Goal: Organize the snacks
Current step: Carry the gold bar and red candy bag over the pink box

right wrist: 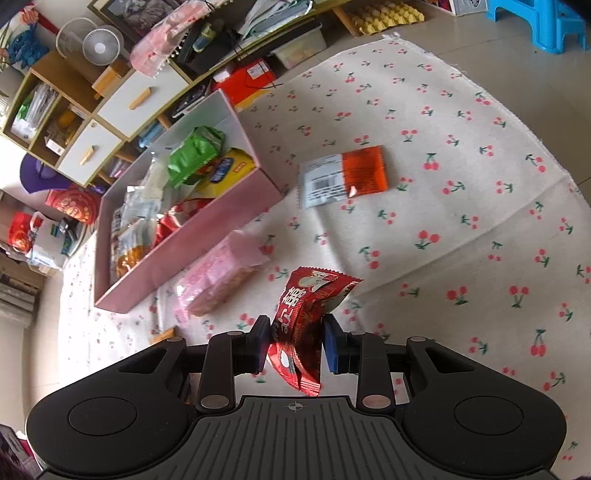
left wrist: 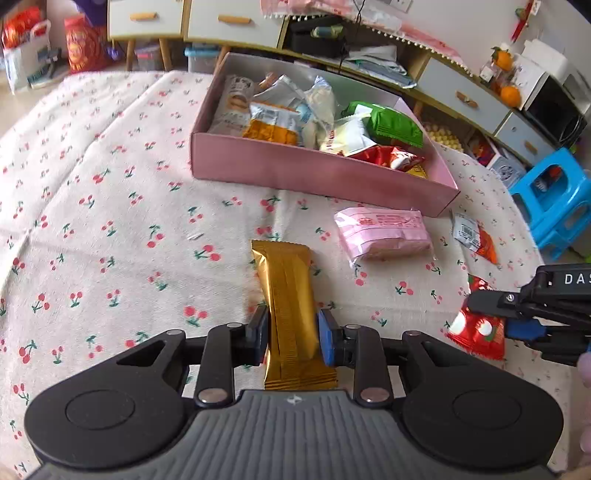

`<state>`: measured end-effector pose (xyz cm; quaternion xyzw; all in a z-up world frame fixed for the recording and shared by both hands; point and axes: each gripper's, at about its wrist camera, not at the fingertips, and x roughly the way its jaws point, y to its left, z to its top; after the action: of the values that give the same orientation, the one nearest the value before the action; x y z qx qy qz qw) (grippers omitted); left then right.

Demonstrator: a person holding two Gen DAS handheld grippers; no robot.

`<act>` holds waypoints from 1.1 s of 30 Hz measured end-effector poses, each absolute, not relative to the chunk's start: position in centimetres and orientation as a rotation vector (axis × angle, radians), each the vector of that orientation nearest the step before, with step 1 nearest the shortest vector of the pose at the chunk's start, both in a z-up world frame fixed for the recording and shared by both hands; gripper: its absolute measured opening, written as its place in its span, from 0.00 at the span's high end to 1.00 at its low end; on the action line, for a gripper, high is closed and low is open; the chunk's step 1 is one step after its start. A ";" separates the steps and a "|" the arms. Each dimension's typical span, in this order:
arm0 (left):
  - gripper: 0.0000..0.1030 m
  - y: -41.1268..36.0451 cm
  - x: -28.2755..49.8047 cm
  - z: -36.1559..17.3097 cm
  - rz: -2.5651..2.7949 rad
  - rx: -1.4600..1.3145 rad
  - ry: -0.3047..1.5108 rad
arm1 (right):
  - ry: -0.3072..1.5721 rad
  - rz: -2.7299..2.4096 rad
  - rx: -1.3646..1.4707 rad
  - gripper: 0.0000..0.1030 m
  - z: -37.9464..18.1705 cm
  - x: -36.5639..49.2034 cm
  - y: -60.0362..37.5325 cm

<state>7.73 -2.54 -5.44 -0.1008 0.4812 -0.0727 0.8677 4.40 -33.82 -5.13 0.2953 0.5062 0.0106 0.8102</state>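
- On the cherry-print cloth (left wrist: 110, 184), just in front of the pink box (left wrist: 314, 173), the left gripper (left wrist: 293, 334) pinches a gold bar (left wrist: 290, 295) by its long sides; the bar lies flat along the fingers, its far end pointing to the box.
- To the right, the right gripper (right wrist: 295, 345) has its pads pressed on a red packet (right wrist: 306, 321), which is crumpled and stands up from the cloth.
- Near the box front lies a pink packet (left wrist: 384, 232), soft and see-through, with something brown inside. An orange-and-white packet (right wrist: 343, 177) lies flat, well apart from it to the right.
- The box is open, long and rectangular, with smooth pink walls and a pale inside. It holds many snacks: a green pack (left wrist: 388, 123), a yellow pack (right wrist: 232, 168), white and silver wrappers, an orange one, a red one at the near corner.
- The cloth is cream cotton with small red cherries and has soft folds; it lies on a pale tiled floor (right wrist: 461, 48).
- Behind the box stands a low wooden cabinet (left wrist: 236, 22) with grey-white drawers and wooden handles, its open shelves full of clutter.
- A blue plastic stool (left wrist: 554, 206) is at the right, and a small white fan (right wrist: 101, 46) is on the cabinet.
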 end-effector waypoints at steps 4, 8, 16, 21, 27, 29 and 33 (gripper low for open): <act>0.75 -1.1 7.8 -4.9 -0.179 -0.261 1.031 | 1.070 0.042 0.652 0.71 -4.5 4.7 -32.8; 0.75 0.2 8.0 -4.5 -0.184 -0.295 1.038 | 1.054 0.064 0.668 0.72 -3.7 5.2 -31.8; 0.75 1.9 9.5 -2.6 -0.192 -0.373 0.983 | 1.035 0.074 0.702 0.72 -3.1 6.2 -30.8; 0.75 1.8 11.4 -1.3 -0.198 -0.402 0.924 | 1.012 0.066 0.740 0.76 -2.6 6.6 -31.2; 0.75 2.6 13.6 -0.6 -0.168 -0.475 0.868 | 1.018 0.064 0.718 0.71 -2.8 7.0 -30.9; 0.75 2.9 13.8 -0.9 -0.164 -0.507 0.878 | 1.025 0.055 0.669 0.71 -2.9 7.1 -30.8; 0.75 3.0 13.4 -1.2 -0.174 -0.515 0.908 | 1.080 0.033 0.587 0.61 -3.7 7.3 -30.4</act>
<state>13.37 3.00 -1.19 -0.2456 0.4330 -0.0829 0.8633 7.28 -30.39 -3.69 0.2755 0.5067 0.0155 0.8168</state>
